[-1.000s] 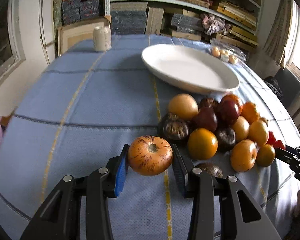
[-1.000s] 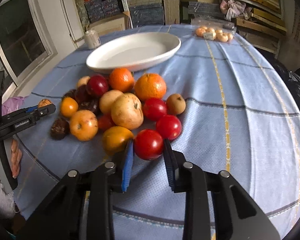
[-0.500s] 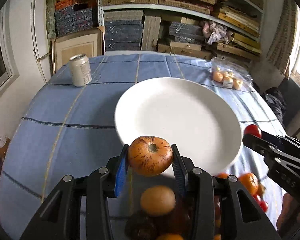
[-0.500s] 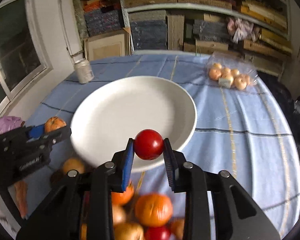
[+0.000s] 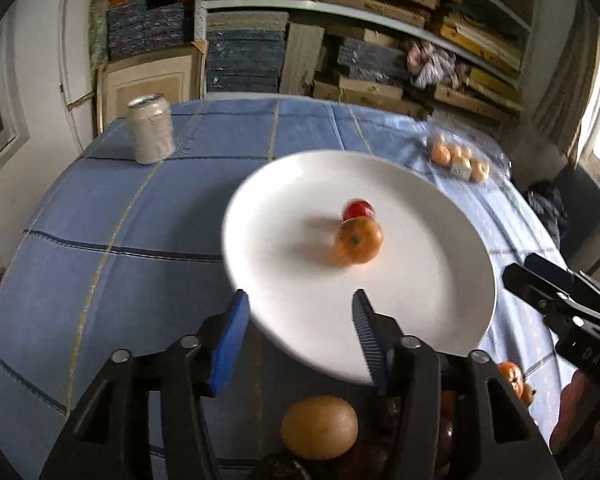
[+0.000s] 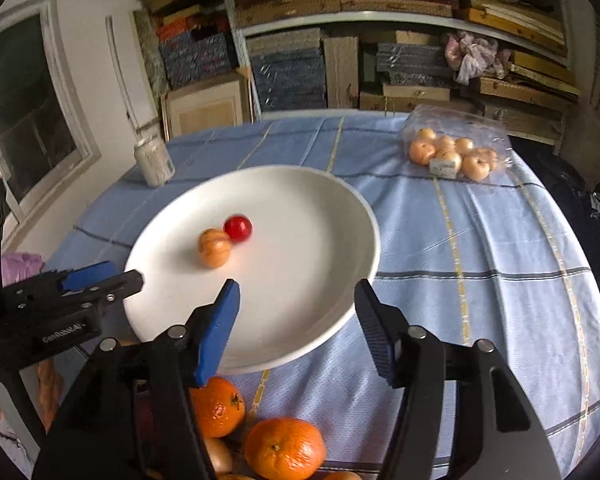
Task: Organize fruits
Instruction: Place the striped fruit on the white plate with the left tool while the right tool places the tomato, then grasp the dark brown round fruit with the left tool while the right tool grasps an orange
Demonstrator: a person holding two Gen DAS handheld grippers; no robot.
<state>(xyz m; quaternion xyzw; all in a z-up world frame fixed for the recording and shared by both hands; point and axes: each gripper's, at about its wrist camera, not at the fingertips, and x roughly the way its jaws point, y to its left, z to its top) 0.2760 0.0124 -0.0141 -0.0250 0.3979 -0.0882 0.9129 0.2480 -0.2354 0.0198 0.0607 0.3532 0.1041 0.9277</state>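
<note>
Your left gripper (image 5: 300,320) and right gripper (image 6: 296,312) have both just spread their jaws and hold nothing, while the striped orange fruit (image 5: 356,242) and red tomato (image 5: 358,210) lie touching at mid-frame on the white plate (image 5: 440,320), blurred.

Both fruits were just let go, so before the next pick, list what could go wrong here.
1. The striped orange fruit and red fruit look blurred on the smooth white plate; they may roll on toward its rim.
2. The left gripper and right gripper, jaws just opened and empty, hang over the plate's near edge; lowering them carelessly could tip it onto the fruit pile.
</note>
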